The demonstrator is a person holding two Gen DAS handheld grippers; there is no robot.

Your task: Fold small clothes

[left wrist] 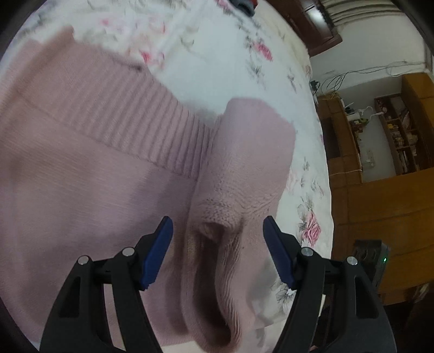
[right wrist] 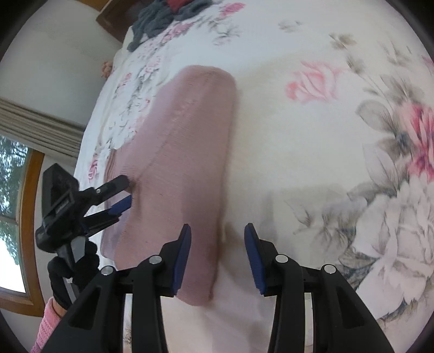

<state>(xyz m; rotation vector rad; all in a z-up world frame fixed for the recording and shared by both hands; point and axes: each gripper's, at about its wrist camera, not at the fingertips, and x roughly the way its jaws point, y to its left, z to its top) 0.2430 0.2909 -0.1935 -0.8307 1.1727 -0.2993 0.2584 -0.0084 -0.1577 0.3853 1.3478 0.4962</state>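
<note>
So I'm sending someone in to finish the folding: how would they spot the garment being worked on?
Look at the bed with the white floral sheet. The pink knit sweater lies flat on it, between the two grippers, with a ribbed band along one edge. It is plain dusty pink and spread out, unlike the dark grey and red clothes heap at the far end.

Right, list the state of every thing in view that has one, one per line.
Pink knitted sweater: partly folded, lying on the bed, not gripped.
Left gripper: open, a bunched fold of the sweater between its fingers.
Right gripper: open, over the sweater's edge.
White floral bedsheet: spread out under the sweater.
Dark grey clothes: heaped unfolded at the far end of the bed.
</note>
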